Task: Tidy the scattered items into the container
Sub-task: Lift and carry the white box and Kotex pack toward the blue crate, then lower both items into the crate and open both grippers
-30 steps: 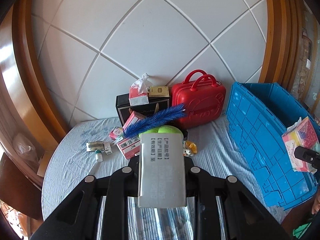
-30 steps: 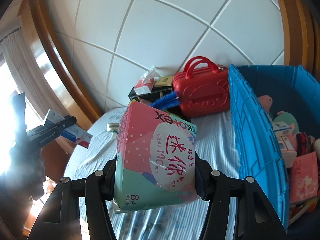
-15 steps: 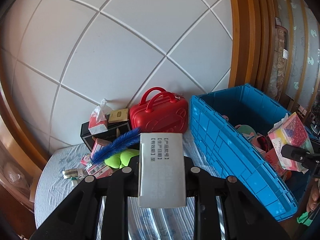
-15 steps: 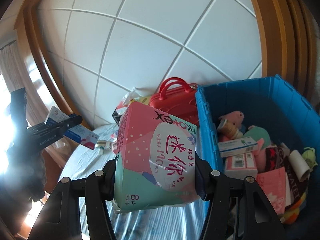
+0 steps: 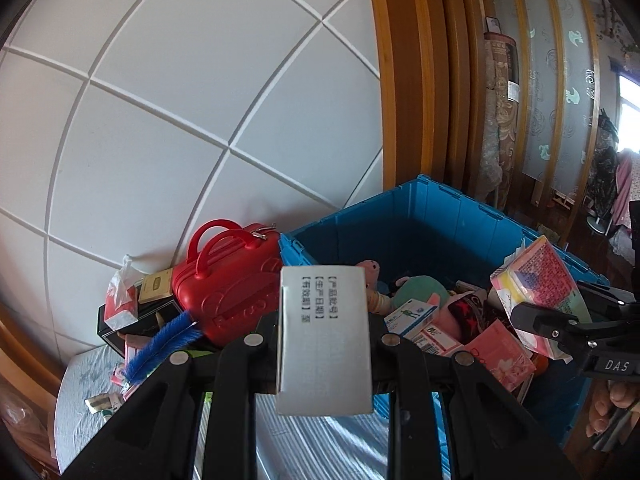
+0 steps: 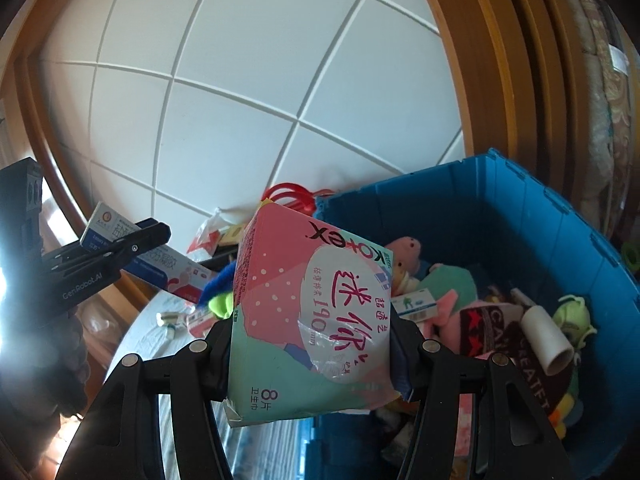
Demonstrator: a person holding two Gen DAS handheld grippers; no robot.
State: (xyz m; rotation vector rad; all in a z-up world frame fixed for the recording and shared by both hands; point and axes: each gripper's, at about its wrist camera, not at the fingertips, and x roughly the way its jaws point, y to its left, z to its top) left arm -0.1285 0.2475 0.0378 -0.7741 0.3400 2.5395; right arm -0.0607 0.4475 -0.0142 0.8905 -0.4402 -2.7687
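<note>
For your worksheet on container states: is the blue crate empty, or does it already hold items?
Already holding items. The blue crate contains plush toys, a small box and a white roll, piled across its floor.

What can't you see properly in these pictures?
- Left wrist view: the grey cardboard box gripped in the left tool hides part of the blue plastic crate.
- Right wrist view: the pink-and-green soft pack in the right tool covers the crate's near corner.
- Right wrist view: window glare washes out the left edge.
- Small items on the blue-white striped cloth: too tiny to identify.

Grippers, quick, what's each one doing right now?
Left gripper: shut on the flat silver box.
Right gripper: shut on the pink and green pad pack.
</note>
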